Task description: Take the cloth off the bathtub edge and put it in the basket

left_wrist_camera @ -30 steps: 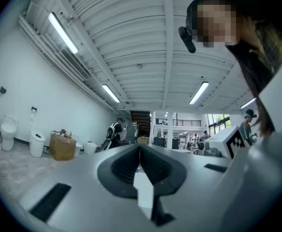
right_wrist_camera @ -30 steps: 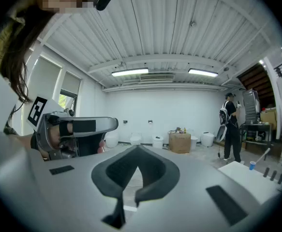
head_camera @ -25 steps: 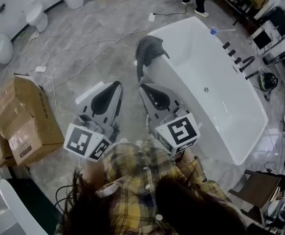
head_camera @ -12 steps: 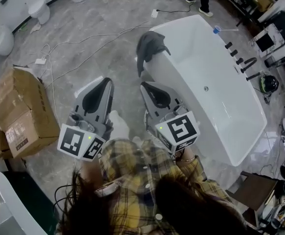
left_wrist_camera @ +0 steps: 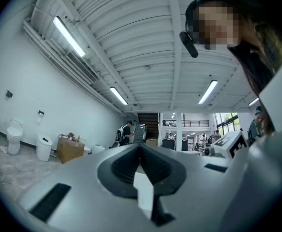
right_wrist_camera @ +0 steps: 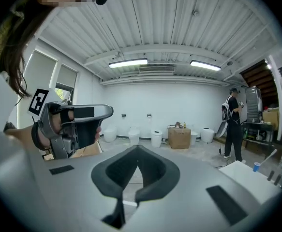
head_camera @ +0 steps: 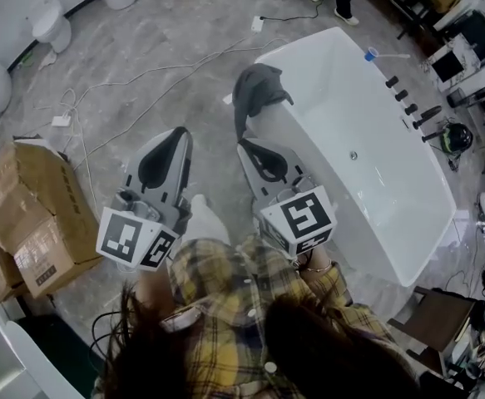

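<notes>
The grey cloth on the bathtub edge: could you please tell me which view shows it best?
The head view: the cloth hangs in full over the rim of the bathtub. The left gripper view shows only room and ceiling; the right gripper view shows a corner of the bathtub, no cloth.

floor (head_camera: 188, 23) beside bathtub (head_camera: 367, 98): open | cables (head_camera: 167, 71), cardboard box (head_camera: 38, 214): left

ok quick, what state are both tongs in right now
left tongs: closed, holding nothing
right tongs: closed, holding nothing
</notes>
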The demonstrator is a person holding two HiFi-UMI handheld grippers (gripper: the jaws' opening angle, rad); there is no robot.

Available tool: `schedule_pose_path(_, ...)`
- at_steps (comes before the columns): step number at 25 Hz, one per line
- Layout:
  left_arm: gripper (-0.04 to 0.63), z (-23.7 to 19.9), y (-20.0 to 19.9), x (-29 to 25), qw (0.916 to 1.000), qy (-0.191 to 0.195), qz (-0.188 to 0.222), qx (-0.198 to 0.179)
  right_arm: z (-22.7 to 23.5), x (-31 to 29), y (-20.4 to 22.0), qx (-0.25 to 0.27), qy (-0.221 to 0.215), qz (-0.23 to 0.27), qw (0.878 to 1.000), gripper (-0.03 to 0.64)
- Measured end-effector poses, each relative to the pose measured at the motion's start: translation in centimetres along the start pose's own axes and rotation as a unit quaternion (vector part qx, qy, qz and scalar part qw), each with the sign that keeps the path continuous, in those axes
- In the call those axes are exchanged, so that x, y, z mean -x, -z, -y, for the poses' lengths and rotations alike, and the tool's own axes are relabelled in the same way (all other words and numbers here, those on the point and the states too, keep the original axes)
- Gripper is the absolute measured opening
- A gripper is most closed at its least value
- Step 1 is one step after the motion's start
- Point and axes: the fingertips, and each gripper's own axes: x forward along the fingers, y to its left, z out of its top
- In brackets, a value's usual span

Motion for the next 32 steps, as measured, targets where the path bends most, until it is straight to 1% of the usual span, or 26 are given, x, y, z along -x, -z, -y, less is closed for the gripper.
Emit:
schedule_pose_path(7, 0.018, -7.9, -0.7, -5.0, 0.9995, 0.030, -0.007, 0.001, 2.1, -8.9, -2.2, 0.000, 0.014, 0.001, 1.000, 0.015)
schedule_pose_path(10, 0.018, -10.7, -0.7, -6.4, 0.9991, 0.042, -0.011, 0.001, 2.8, -12.0, -2.8, 0.000, 0.021, -0.002, 1.000, 0.015)
schedule_pose_path(15, 0.018, -14.8, -0.3, -7.8, 0.9982, 0.057, -0.018, -0.003, 4.2, -15.9, -2.7, -0.008, 0.047, -0.006, 0.999, 0.015)
schedule_pose_path(21, 0.018, -17.3, 0.3, -8.1, 0.9977, 0.062, -0.026, 0.010, 5.2, -18.0, -2.7, -0.028, 0.070, -0.004, 0.997, 0.015)
schedule_pose_path(25, 0.018, -18.6, 0.9, -8.2, 0.9973, 0.063, -0.033, 0.017, 5.7, -18.8, -2.0, -0.039, 0.081, -0.012, 0.996, 0.015)
schedule_pose_path(32, 0.018, -19.8, 1.9, -10.9, 0.9968, 0.068, -0.041, 0.014, 8.9, -20.2, -0.8, -0.052, 0.099, -0.016, 0.994, 0.015)
